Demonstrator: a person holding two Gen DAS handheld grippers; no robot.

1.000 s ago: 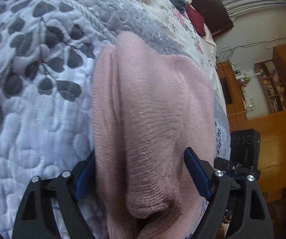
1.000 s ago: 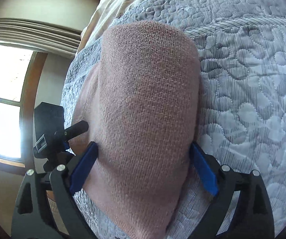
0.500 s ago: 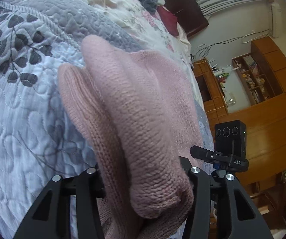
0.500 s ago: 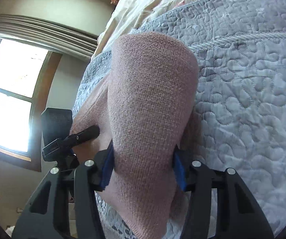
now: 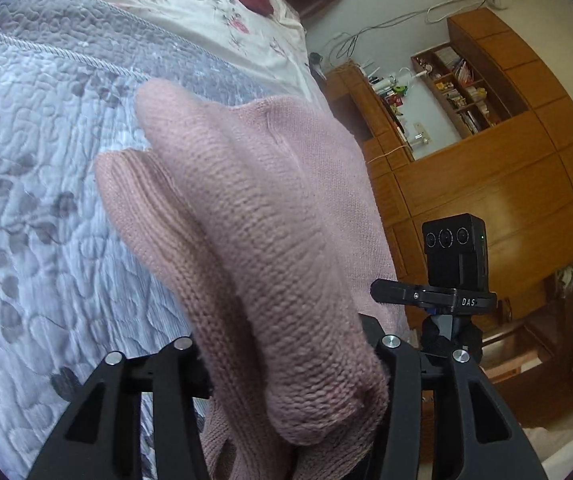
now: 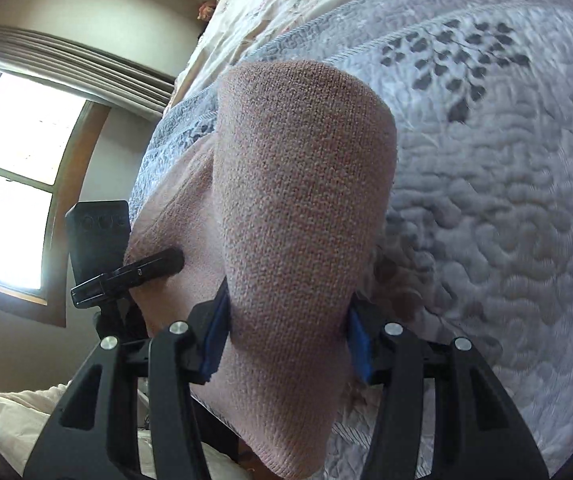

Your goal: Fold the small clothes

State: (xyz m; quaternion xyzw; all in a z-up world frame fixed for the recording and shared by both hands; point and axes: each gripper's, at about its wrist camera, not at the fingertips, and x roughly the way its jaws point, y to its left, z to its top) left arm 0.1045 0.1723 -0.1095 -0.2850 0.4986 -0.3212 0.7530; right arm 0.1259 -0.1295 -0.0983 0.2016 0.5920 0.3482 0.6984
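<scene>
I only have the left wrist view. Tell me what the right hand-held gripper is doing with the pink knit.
Observer: The right hand-held gripper is shut on the pink knit garment, blue pads pressing both sides.
Operator: Report what lies past it.
Observer: The grey quilted bedspread, with a dark leaf print.
Operator: Give me the side you see and I don't.
Observer: A bright window under a pleated valance.

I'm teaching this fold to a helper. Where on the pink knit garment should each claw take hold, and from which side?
By judgement: the near edge of the pink knit garment, one corner per claw, approached from the bed's edge. The knit drapes limp, so two spread pinches hold it flat.
</scene>
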